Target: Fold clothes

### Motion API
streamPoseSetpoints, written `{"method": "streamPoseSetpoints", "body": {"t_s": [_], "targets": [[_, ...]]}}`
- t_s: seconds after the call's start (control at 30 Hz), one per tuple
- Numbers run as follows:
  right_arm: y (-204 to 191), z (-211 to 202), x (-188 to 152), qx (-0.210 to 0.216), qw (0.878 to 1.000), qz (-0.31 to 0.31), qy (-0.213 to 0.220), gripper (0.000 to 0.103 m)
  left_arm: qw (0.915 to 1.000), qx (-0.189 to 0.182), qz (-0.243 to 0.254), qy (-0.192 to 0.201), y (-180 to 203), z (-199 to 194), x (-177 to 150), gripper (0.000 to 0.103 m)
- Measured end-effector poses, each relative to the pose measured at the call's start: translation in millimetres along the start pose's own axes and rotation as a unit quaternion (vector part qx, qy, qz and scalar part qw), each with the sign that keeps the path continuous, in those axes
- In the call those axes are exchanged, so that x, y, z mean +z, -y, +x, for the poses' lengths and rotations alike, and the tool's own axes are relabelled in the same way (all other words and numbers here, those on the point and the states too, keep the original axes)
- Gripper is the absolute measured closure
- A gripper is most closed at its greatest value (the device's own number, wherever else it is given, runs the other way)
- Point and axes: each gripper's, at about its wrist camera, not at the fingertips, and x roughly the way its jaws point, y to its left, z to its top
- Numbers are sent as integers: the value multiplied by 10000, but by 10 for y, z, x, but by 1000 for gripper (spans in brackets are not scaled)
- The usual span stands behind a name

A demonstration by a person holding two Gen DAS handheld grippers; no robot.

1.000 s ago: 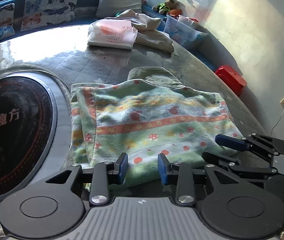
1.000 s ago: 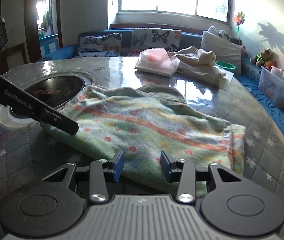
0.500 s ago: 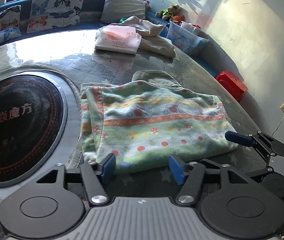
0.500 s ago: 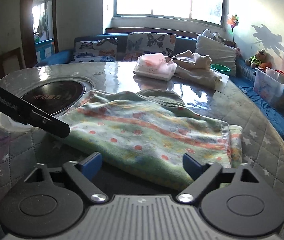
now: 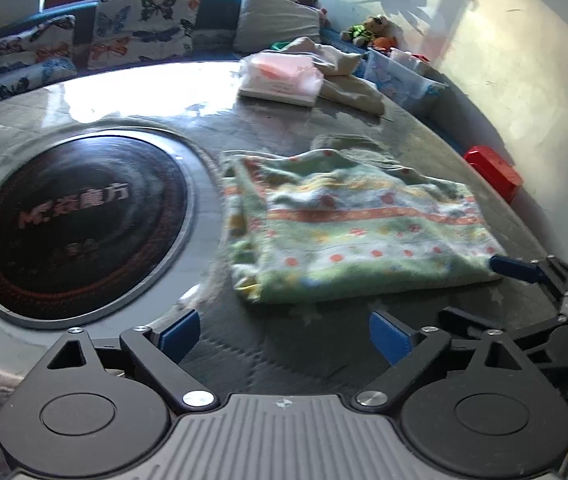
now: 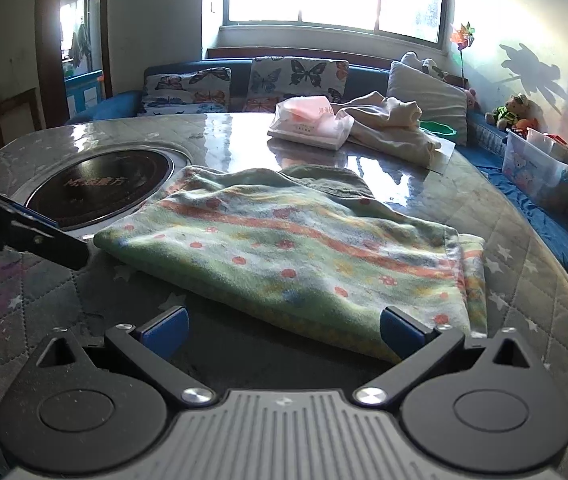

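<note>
Clothes for folding: a green patterned garment (image 5: pixel 359 232) with orange stripes and red dots lies folded flat on the quilted table cover (image 5: pixel 284 344), directly ahead of both tongs. A grey-green piece (image 6: pixel 335 184) protrudes from beneath its far edge.

Left gripper (image 5: pixel 284 332): fingers spread wide, nothing between them. The blue pads (image 5: pixel 180 330) sit just short of the garment's near edge, not touching it. The garment lies ahead and slightly right of this gripper's centre line. A round black inset plate (image 5: pixel 80 224) with printed characters lies ahead to the left.

Right gripper (image 6: pixel 282 326): fingers spread wide, nothing pinched. The right pad (image 6: pixel 399 330) sits at the garment's near edge; contact cannot be confirmed. The left pad stands clear of the fabric, over the table cover. In the left wrist view, one blue-tipped finger of the right gripper lies against the garment's right corner.

Beyond the garment, well apart from both tongs: a white packet (image 6: pixel 309 124) with pink contents, with a crumpled cream cloth (image 6: pixel 395 128) just beside it. Butterfly-print cushions (image 6: pixel 299 80) line the bench behind the table.
</note>
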Motion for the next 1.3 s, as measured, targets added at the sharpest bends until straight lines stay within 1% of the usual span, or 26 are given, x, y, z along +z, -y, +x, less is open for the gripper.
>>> {"method": "streamPoseSetpoints", "body": {"t_s": [0.27, 0.5, 0.6, 0.8, 1.03, 1.17, 1.3], "targets": [[-3, 22, 12, 29, 10000, 57, -6, 0, 9993, 276, -133, 209, -155, -159, -122, 0], [-66, 34, 43, 198, 9998, 73, 15, 0, 9971, 586, -217, 428, -255, -275, -185, 0], [-121, 48, 79, 253, 9997, 15, 44, 0, 9960, 664, -305, 511, -316, -307, -201, 0], [-235, 89, 164, 348, 9993, -122, 100, 0, 9911, 979, -349, 830, -382, -409, -196, 0], [-365, 99, 316, 419, 9982, -325, 283, 0, 9845, 1246, -396, 1173, -460, -497, -202, 0], [-416, 119, 393, 490, 9976, -277, 394, 0, 9880, 1152, -450, 929, -486, -459, -199, 0], [-476, 151, 414, 589, 9971, -286, 400, 0, 9885, 1204, -383, 835, -468, -429, -231, 0]]}}
